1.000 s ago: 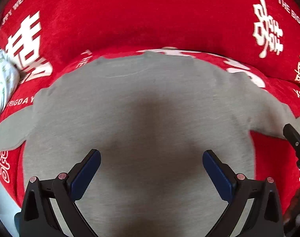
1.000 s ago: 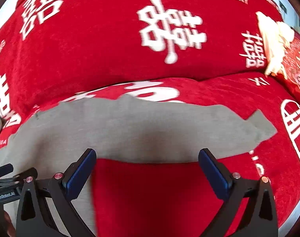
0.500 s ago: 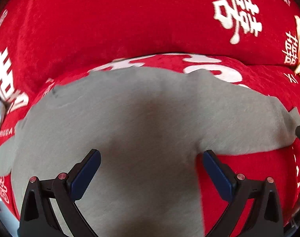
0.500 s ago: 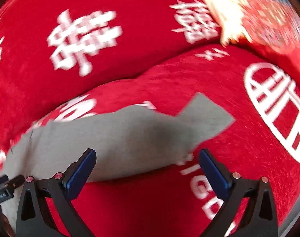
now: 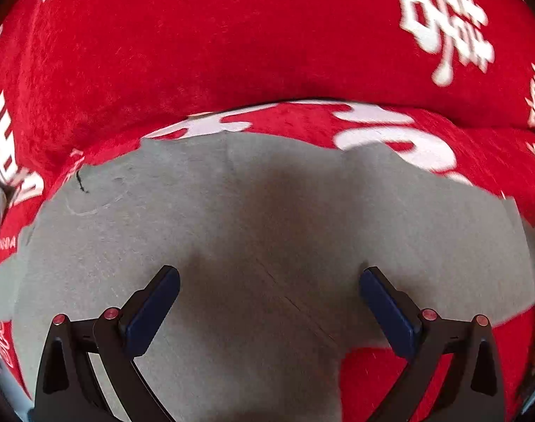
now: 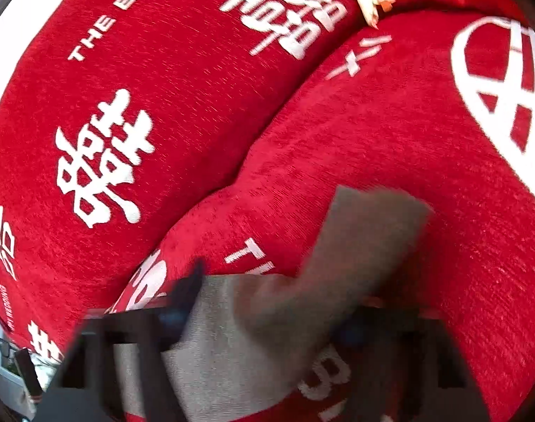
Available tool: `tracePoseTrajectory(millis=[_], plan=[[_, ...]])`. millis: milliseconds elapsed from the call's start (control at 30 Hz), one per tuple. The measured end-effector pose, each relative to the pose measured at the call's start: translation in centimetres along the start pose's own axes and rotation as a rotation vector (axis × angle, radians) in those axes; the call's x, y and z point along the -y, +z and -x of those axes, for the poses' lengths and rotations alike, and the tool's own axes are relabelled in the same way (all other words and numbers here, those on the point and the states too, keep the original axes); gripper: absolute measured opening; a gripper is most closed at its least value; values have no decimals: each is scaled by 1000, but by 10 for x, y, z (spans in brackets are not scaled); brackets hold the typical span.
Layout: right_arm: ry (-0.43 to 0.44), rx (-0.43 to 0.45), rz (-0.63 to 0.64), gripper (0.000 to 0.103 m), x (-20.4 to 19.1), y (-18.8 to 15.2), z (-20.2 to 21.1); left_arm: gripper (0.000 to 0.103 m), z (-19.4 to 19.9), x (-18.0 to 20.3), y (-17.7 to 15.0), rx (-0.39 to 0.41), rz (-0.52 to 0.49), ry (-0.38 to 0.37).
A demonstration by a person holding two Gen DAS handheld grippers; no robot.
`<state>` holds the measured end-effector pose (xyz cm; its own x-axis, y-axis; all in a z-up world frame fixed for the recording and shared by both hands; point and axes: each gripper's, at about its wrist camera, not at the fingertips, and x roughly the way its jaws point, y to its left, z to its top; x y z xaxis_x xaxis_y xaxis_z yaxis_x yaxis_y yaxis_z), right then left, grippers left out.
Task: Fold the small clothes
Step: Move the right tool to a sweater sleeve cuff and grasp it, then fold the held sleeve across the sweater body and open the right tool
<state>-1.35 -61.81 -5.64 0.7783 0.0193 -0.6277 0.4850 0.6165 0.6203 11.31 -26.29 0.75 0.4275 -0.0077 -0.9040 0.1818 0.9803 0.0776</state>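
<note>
Lying flat on a red cover printed with white characters, the grey garment fills the lower half of the left wrist view. At the left edge of the frame one sleeve tapers off; near the upper left of the cloth a short dark thread sits beside a faint curved seam. Across the bottom, the left gripper hangs over the body of the garment with its blue-padded jaws wide apart and nothing between them. Toward the right edge the other sleeve reaches out.

In the right wrist view, the red cover occupies the upper left and centre, a seam between two cushions running diagonally. At lower centre the grey sleeve rises toward the middle right of the frame, its squared cuff uppermost. The right gripper is smeared by motion blur at the bottom; its jaws are closing with the sleeve between them, though contact with the cloth cannot be judged.
</note>
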Motion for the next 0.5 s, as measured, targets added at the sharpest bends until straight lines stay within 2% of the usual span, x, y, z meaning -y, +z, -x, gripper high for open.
tracePoseTrajectory(millis=[33, 100, 167, 267, 300, 367, 500], plan=[[7, -26, -5, 9, 5, 0, -1, 103, -2, -3, 2, -3, 18, 0], [-5, -14, 2, 9, 12, -2, 7, 103, -10, -5, 6, -18, 52, -4], [-3, 45, -6, 9, 17, -4, 26, 103, -19, 2, 5, -45, 53, -16], [-21, 109, 13, 9, 13, -7, 48, 103, -16, 28, -1, -21, -41, -12], [-37, 118, 30, 9, 10, -8, 50, 103, -12, 38, -4, -31, -103, -48], [-62, 136, 51, 8, 4, -11, 58, 103, -6, 44, -9, -51, -159, -110], [-61, 150, 52, 8, -10, -17, 73, 103, 15, 21, -26, -13, -166, -94]])
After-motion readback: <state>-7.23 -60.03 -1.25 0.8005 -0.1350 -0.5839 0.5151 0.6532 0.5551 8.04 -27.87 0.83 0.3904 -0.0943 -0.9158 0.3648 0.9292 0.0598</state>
